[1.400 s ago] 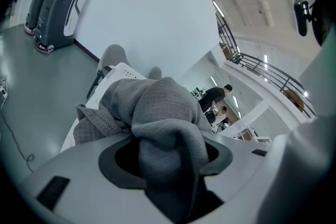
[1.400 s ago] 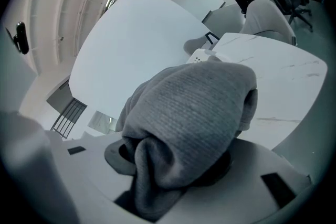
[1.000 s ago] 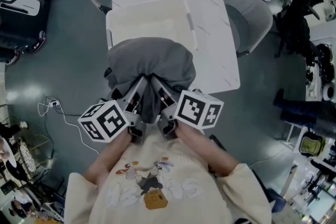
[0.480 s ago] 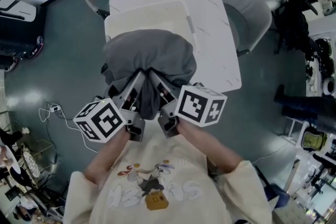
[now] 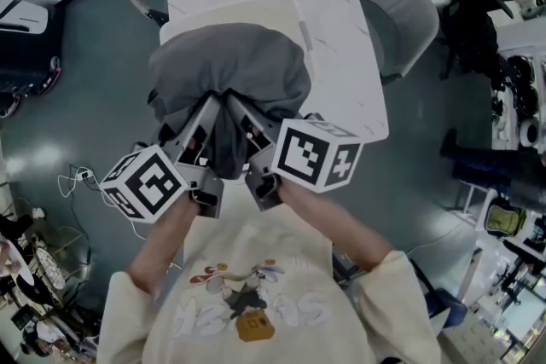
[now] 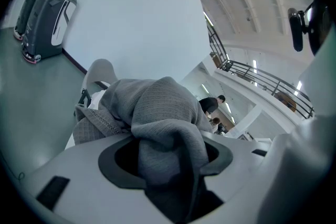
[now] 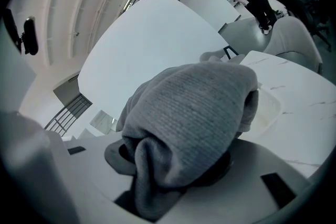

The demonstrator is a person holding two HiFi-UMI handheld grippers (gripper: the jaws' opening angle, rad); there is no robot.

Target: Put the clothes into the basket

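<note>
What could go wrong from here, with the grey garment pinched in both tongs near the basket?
1. The left tongs and right tongs each grip only a bunched fold of the grey garment, so a fold might slip loose.
2. The garment's bulk covers the near side of the basket, and some cloth trails lower left. If released here, it may drape over the rim or slide off the table.

White table, cream basket on it
</note>
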